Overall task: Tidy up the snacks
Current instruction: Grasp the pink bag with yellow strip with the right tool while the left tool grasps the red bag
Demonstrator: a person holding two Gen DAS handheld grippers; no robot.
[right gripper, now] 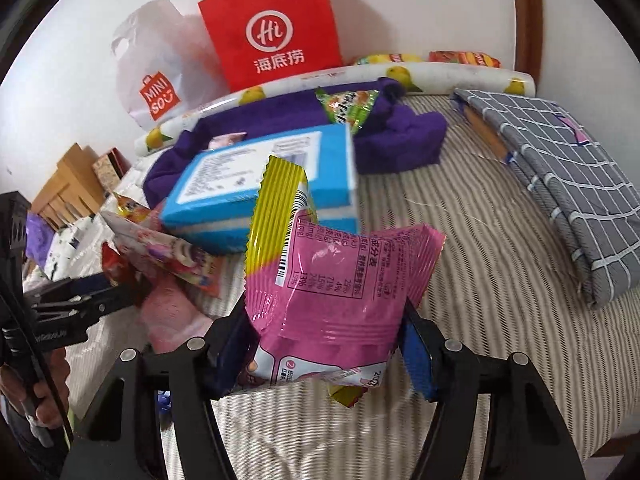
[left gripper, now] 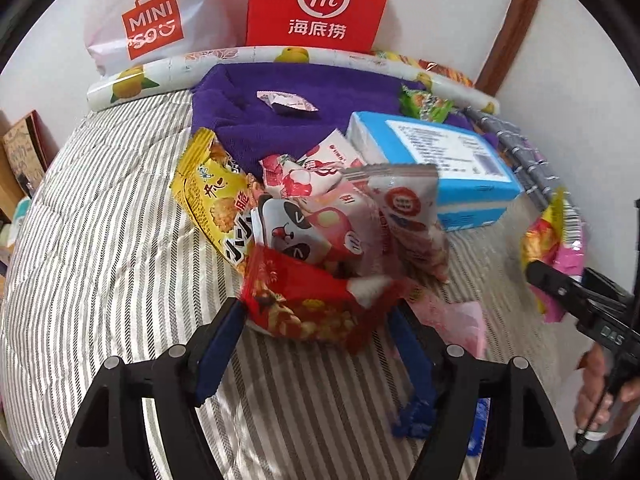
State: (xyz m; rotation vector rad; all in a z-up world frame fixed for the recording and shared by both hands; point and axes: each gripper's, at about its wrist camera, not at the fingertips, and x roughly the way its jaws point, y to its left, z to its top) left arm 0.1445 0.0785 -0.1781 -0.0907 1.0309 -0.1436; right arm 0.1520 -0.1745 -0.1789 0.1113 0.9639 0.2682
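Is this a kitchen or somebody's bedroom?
Probably a bedroom: the snacks lie on a striped quilt like a bed's, a folded checked sheet sits beside them, and shopping bags lean against the wall.

Black hand-held gripper (left gripper: 316, 322) (blue pads (left gripper: 218, 354)).

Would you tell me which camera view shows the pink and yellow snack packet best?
The right wrist view: the pink and yellow snack packet fills the centre between the right gripper's fingers. The left wrist view shows it small and blurred at the right edge.

"MINISO" on white plastic bag (right gripper: 156, 76); "Hi" on red paper bag (right gripper: 272, 28)
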